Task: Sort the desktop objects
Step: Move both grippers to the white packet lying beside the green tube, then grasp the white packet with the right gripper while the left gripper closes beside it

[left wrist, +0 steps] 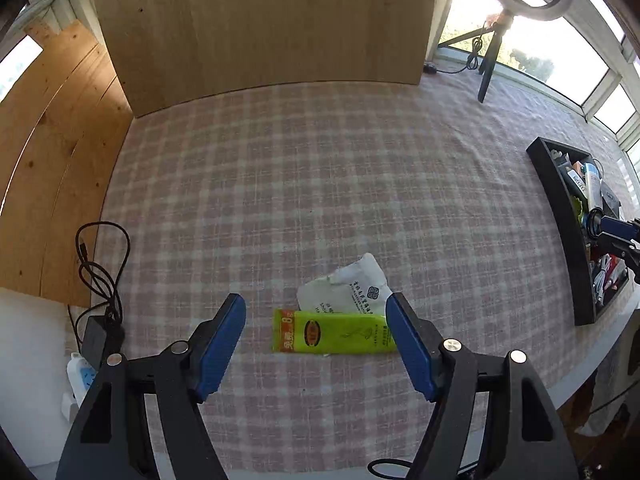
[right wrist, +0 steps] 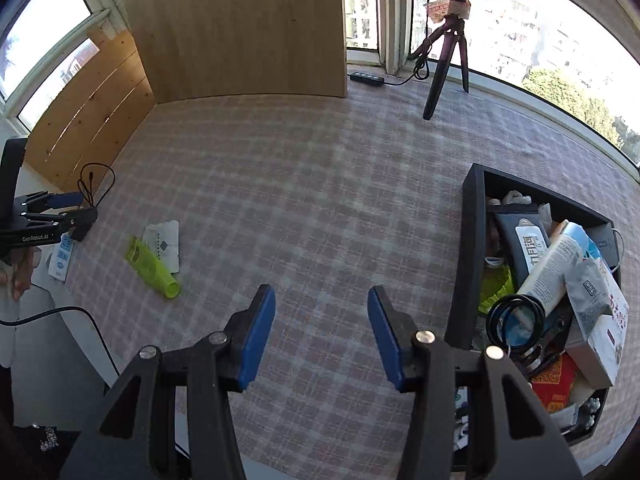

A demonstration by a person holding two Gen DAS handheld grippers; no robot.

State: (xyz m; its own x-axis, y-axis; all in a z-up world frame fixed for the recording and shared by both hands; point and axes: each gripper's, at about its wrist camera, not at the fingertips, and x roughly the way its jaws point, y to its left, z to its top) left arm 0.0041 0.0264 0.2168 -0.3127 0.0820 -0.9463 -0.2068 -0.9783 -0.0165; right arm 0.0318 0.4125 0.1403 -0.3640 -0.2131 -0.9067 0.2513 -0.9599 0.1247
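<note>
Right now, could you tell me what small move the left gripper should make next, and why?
Probably lower the left gripper onto the green tube. Its jaws stand open above it, the tube lies across a white packet on the cloth, and the black tray already holds the rest.

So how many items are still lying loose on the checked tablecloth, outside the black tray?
2. A green tube lies below the left gripper, and a white sachet lies just behind it, partly tucked under. Anything beneath them would be hidden.
</note>
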